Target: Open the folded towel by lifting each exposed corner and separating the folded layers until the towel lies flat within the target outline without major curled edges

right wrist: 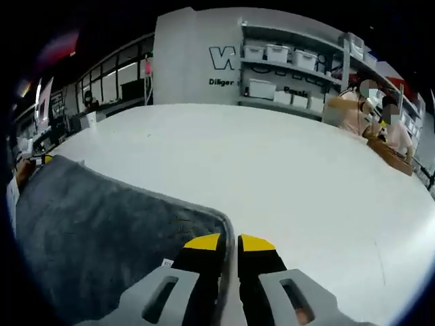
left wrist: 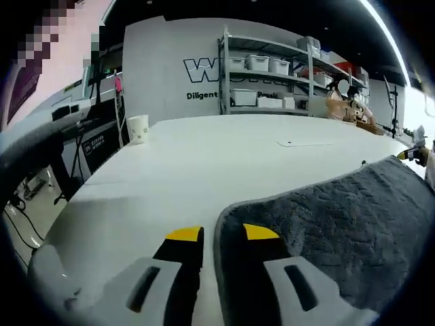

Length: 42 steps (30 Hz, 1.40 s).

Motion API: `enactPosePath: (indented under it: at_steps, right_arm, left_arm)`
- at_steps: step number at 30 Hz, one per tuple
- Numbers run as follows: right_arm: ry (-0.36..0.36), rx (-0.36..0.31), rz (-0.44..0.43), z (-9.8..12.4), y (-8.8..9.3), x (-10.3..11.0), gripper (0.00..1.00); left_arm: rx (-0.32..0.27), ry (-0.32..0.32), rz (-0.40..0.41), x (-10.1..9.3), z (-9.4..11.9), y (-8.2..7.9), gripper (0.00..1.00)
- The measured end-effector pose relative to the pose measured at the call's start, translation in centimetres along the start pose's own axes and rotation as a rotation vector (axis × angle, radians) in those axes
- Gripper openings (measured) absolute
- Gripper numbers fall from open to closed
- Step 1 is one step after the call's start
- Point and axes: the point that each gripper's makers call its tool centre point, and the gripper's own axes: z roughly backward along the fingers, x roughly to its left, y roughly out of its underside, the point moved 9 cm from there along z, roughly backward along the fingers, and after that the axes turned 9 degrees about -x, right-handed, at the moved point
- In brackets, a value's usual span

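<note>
We see a wide white tabletop (left wrist: 224,156) running off toward a grey wall (left wrist: 163,81) and a rack of shelves (left wrist: 272,75) holding white bins. On the tabletop lies the grey towel (left wrist: 340,231), spread between the two tools; in the right gripper view it covers the near left part of the tabletop (right wrist: 285,183), its rounded corner reaching the jaws.

The left gripper (left wrist: 219,233) has its yellow-tipped jaws nearly together on the towel's near corner edge, one jaw on the bare tabletop side, the other over the cloth. The right gripper (right wrist: 229,242) is likewise nearly closed, the towel's (right wrist: 102,231) hemmed edge pinched between its tips, with a small white label just beside the left jaw.

Near the far left edge stands a paper cup (left wrist: 138,128).
</note>
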Motion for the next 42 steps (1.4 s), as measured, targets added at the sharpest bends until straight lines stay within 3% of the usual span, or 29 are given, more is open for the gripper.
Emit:
enactPosePath:
  at_steps: [10, 13, 27, 42]
  right_arm:
    - [-0.005, 0.012, 0.002, -0.25, 0.40, -0.15, 0.00]
    - [-0.002, 0.014, 0.017, -0.27, 0.42, -0.05, 0.00]
    - [0.043, 0.014, 0.065, -0.50, 0.33, -0.59, 0.00]
    - [0.046, 0.008, 0.086, -0.54, 0.40, -0.70, 0.00]
  left_arm:
    - [-0.008, 0.031, 0.004, -0.16, -0.05, 0.05, 0.12]
    - [-0.012, 0.046, -0.012, -0.38, -0.11, 0.07, 0.06]
    - [-0.022, 0.012, -0.085, -0.13, -0.26, -0.01, 0.06]
    - [-0.045, -0.018, -0.155, 0.04, -0.58, -0.05, 0.07]
